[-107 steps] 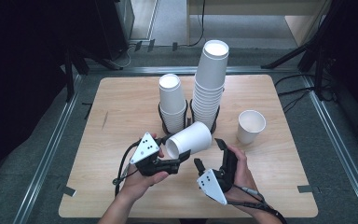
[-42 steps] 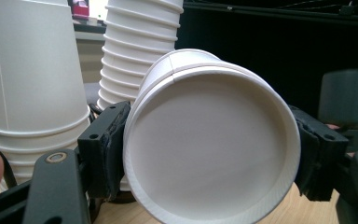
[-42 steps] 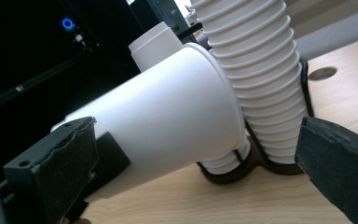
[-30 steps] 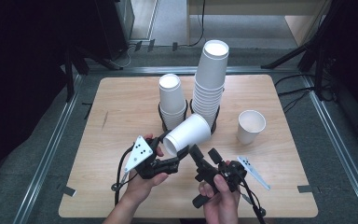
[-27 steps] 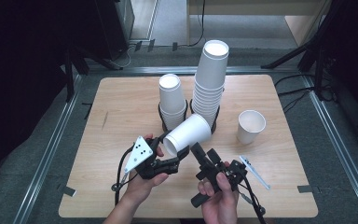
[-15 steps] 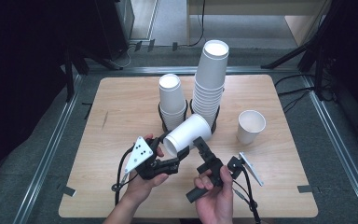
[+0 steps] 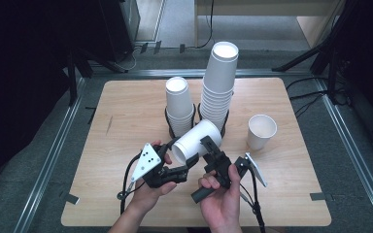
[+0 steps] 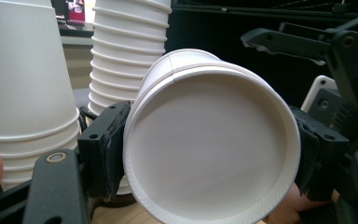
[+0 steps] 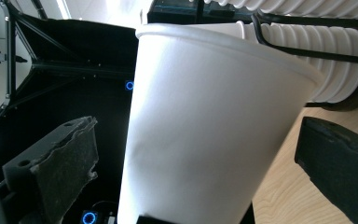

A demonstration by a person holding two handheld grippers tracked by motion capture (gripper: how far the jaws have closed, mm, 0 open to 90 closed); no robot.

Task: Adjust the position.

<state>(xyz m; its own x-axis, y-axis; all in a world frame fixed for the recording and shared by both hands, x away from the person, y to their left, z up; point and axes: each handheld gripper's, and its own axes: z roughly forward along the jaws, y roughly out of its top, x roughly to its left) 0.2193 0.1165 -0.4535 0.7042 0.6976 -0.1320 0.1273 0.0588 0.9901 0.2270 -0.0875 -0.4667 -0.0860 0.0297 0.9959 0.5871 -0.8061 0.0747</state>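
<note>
Cup (image 7: 197, 141) clamped in left gripper (image 7: 188, 164), tilted near stacks (image 7: 218, 87). Right gripper (image 7: 212, 151) jaws apart, straddling cup wall. Step: separating nested cups, likely. Next: close right, pull apart.

No readable text, labels, brands, numbers, signs

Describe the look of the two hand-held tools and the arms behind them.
Both are black, angular frames with two flat black jaws. The left claw and right claw each carry a pale three-cornered plate, the left one's dotted with dark holes, and trail a black cable. The forearms are bare, without sleeves.
</note>
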